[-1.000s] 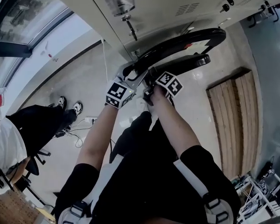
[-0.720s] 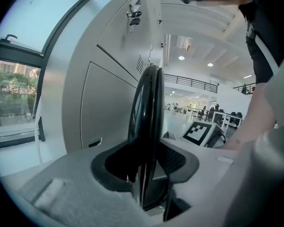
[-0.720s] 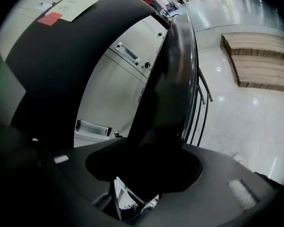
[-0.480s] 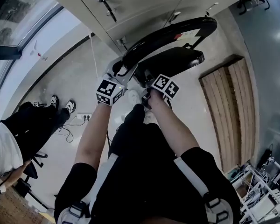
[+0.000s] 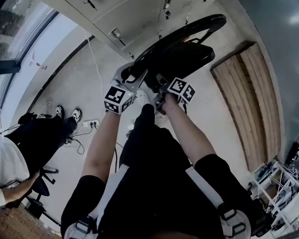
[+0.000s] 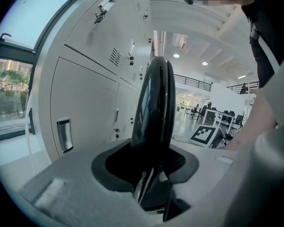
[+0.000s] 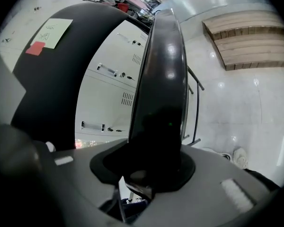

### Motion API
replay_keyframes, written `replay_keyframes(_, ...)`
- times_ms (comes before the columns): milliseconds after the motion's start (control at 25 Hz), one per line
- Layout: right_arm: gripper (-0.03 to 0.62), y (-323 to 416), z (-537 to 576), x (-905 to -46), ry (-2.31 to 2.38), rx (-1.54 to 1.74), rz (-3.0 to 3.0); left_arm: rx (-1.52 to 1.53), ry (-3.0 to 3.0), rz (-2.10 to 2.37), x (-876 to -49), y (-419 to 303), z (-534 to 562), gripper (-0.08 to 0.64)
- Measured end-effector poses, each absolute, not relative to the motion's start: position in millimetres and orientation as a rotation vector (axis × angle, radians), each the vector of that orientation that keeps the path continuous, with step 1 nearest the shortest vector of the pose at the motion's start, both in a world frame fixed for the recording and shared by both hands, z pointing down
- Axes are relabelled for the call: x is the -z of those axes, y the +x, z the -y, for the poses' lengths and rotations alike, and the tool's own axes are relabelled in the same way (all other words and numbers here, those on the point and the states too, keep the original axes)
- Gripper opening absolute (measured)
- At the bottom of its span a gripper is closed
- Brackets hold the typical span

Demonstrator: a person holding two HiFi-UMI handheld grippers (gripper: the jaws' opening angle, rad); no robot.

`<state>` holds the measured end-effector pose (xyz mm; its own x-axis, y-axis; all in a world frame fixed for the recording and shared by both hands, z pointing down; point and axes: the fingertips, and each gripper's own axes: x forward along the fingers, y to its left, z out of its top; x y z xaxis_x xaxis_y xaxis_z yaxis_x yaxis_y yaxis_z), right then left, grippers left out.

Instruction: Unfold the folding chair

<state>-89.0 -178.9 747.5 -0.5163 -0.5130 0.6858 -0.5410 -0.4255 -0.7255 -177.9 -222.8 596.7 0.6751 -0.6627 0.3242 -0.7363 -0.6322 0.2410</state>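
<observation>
Up at the top centre of the head view, the folding chair (image 5: 182, 54) stands by the grey lockers (image 5: 129, 9), and it has changed within the last second. Its seat (image 5: 189, 59) was a thin edge tucked under the curved back hoop (image 5: 192, 28); now it shows as a broad dark panel swung clear of the hoop. I'd say the unfolding is well begun, though I cannot tell whether the seat has reached its stop.

Both pairs of jaws have just been closing, the right more than the left. The left gripper (image 5: 131, 73) is clamped on the hoop's black tube, which rises between its pads at a fairly wide setting. The right gripper (image 5: 158, 81) grips another black rim of the chair (the seat's edge, I think), with its jaws drawn in further.

By my count there is one chair, two grippers with one marker cube each, one slatted wooden platform (image 5: 254, 98) at the right, and one bystander (image 5: 35, 138) at the lower left, two shoes showing.
</observation>
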Motion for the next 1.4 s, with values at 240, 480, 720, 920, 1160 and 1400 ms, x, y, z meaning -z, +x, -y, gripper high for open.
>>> replay_keyframes(240,0.133,-56,166,-750,1.486,-2.124,1.738,-0.248,2.464,1.081,-601,-153,213,0.152)
replay_keyframes(480,0.130,-25,131,-765,1.499,-2.183,1.832,-0.229,2.482,1.015,-608,-145,207,0.146)
replay_keyframes(720,0.132,-10,115,-774,1.496,-2.204,1.898,-0.213,2.489,0.990,-612,-139,202,0.146)
replay_keyframes(920,0.135,2,101,-786,1.472,-2.233,1.943,-0.227,2.515,0.965,-615,-138,202,0.130)
replay_keyframes(1160,0.144,21,84,-808,1.522,-2.241,1.933,-0.237,2.549,0.938,-625,-129,195,0.117)
replay_keyframes(1400,0.160,45,56,-834,1.581,-2.262,1.892,-0.242,2.585,0.894,-633,-110,175,0.103)
